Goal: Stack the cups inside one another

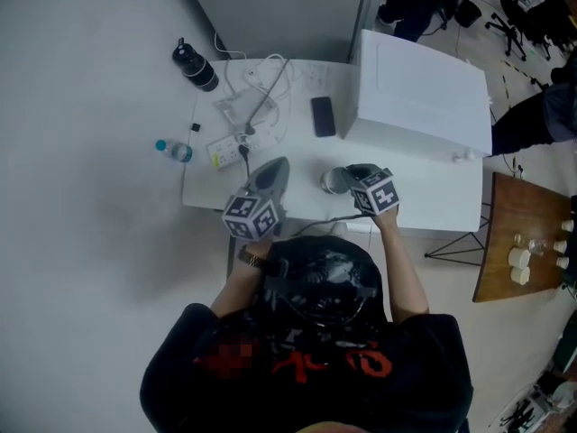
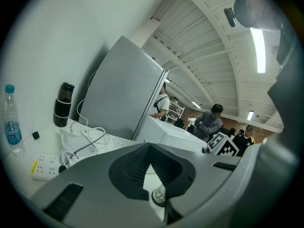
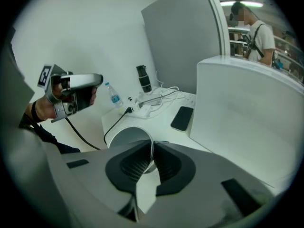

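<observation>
Cup (image 3: 127,139): pale, plain, tipped well off upright. In the right gripper view its body runs from the jaws toward upper left, w/ the thin rim edge coming down btwn the pads. In the head view it sits mid-frame, long axis roughly across the frame, over the near part of the white table (image 1: 424,201); whether it touches the top, can't tell. Right gripper (image 3: 151,150): just right of the cup in the head view, jaws nearly together, pinching the cup's wall at the rim, one pad each side. Left gripper (image 2: 151,148): left of the cup in the head view, apart from it, pointing toward frame top; jaw tips pressed together, nothing btwn them. Thru the gap behind those tips shows a small round thing (image 2: 160,195) w/ dark marks; can't tell what it is. Further up the table: black phone (image 1: 323,115), power strip (image 1: 225,152) w/ cables, water bottle (image 1: 173,150) by the left edge, black flask (image 1: 196,67) upper left, big white box (image 1: 419,93) upper right.
</observation>
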### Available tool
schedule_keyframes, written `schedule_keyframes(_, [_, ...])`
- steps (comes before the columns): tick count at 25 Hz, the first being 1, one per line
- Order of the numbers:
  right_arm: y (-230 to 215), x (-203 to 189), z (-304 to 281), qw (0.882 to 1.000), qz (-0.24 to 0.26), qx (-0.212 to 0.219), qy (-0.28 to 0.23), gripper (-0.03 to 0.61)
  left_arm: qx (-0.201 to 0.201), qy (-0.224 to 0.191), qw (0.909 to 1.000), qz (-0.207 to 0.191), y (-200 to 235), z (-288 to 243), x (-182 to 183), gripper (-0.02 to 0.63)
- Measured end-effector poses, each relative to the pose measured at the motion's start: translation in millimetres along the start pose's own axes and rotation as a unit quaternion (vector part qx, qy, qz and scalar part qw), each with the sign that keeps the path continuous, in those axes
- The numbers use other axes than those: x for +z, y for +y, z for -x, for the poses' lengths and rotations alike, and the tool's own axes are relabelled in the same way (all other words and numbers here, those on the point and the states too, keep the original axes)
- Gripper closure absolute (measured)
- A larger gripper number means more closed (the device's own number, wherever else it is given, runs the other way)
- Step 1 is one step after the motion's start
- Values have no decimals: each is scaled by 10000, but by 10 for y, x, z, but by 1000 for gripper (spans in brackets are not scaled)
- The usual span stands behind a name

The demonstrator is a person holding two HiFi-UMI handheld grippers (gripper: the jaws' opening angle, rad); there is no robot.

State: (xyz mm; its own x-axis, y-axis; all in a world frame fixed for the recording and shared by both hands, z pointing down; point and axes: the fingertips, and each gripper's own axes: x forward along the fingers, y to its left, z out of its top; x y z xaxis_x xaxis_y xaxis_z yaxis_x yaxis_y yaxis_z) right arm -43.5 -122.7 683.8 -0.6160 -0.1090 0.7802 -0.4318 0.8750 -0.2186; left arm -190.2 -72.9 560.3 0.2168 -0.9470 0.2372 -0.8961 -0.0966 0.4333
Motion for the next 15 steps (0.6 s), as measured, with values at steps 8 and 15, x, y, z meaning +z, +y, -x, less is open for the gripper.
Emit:
schedule_keyframes(8, [107, -74, -343, 9963, 593, -305, 544, 551, 127, -37, 9999, 36, 76, 79, 17, 614])
schedule_keyframes(15, [43, -267, -509, 9977, 237, -185, 603, 551, 119, 6, 9999, 13, 59, 94, 9, 614])
